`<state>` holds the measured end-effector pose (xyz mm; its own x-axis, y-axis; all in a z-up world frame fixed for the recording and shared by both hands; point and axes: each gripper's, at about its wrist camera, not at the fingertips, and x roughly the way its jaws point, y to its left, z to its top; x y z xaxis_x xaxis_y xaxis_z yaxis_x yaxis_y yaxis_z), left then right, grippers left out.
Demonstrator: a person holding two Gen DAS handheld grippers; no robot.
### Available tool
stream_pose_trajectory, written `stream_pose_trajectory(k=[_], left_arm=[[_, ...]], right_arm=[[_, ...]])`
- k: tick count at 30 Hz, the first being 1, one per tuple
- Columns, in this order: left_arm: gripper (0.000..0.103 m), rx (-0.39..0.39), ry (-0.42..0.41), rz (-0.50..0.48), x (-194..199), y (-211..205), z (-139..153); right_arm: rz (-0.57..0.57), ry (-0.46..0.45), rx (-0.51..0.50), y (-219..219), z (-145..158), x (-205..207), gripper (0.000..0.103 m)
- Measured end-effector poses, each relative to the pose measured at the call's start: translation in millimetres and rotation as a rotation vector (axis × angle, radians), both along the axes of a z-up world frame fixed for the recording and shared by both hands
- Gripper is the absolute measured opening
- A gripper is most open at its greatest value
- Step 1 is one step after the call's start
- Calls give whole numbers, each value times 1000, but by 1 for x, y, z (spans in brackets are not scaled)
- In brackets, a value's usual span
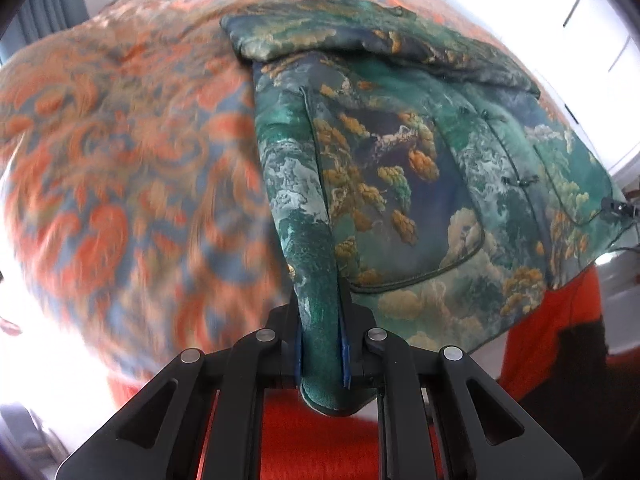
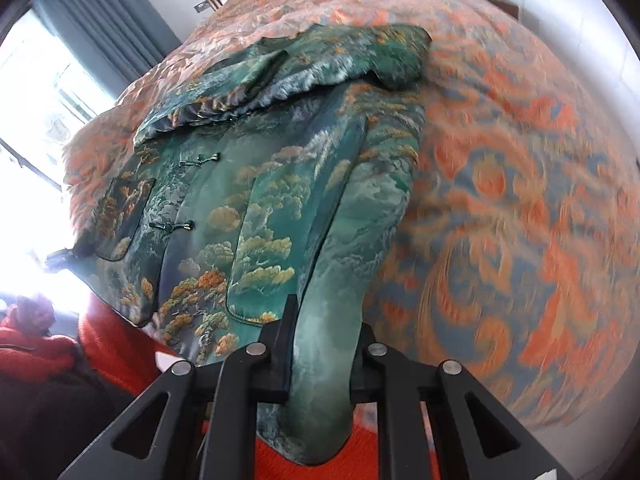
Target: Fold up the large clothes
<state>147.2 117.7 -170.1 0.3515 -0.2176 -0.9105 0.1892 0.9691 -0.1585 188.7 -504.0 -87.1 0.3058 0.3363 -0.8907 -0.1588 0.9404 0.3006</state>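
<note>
Each of the 2 grippers pinches a hem corner: left gripper, right gripper. The green brocade jacket stretches from both toward the frame top (sleeves already folded across there), over the orange bedspread.

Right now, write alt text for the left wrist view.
The left gripper is shut on the near edge of a green patterned jacket spread on an orange floral bedspread, its sleeves folded across the top.

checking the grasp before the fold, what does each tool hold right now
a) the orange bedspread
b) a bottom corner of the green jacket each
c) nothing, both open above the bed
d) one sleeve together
b: the left tool and the right tool are each shut on a bottom corner of the green jacket.
</note>
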Motion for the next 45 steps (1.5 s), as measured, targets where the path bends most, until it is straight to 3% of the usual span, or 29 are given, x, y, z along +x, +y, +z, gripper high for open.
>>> stream_pose_trajectory(k=[5, 7, 9, 16, 18, 21, 24, 27, 33, 35, 38, 40, 41, 42, 43, 45], left_arm=[[12, -1, 36, -49, -34, 8, 8], [12, -36, 33, -39, -34, 10, 15], [12, -121, 13, -17, -24, 17, 29], [12, -368, -135, 45, 35, 37, 96], [12, -403, -173, 71, 64, 38, 113], [12, -393, -211, 91, 114, 38, 126], [11, -409, -184, 140, 173, 41, 119], [11, -411, -119, 227, 234, 45, 92], [13, -303, -25, 292, 291, 24, 37], [17, -263, -11, 309, 300, 17, 25], [27, -291, 3, 317, 304, 18, 23], [51, -334, 3, 316, 303, 21, 29], [60, -338, -17, 319, 301, 23, 36], [83, -308, -47, 335, 299, 26, 43], [99, -282, -79, 352, 297, 29, 52], [99, -280, -129, 360, 291, 37, 68]], right_arm=[[-6, 86, 52, -15, -4, -37, 15], [-10, 116, 85, -18, -3, -46, 15], [-15, 120, 121, -19, 3, -49, 14], [6, -15, 333, -22, 65, 9, 13], [18, -65, 369, -20, 84, 32, 13], [20, -132, 393, -22, 104, 70, 13], [-21, -156, 427, -23, 105, 124, 13], [-94, -135, 447, -32, 87, 183, 13], [-322, -9, 522, -63, 2, 271, 13], [-376, 29, 518, -62, -25, 284, 13], [-430, 62, 523, -56, -45, 295, 17], [-450, 100, 538, -55, -47, 302, 23], [-457, 126, 561, -56, -47, 306, 31], [-462, 137, 588, -60, -46, 306, 44], [-468, 140, 640, -62, -40, 308, 51], [-469, 126, 718, -67, -29, 310, 72]])
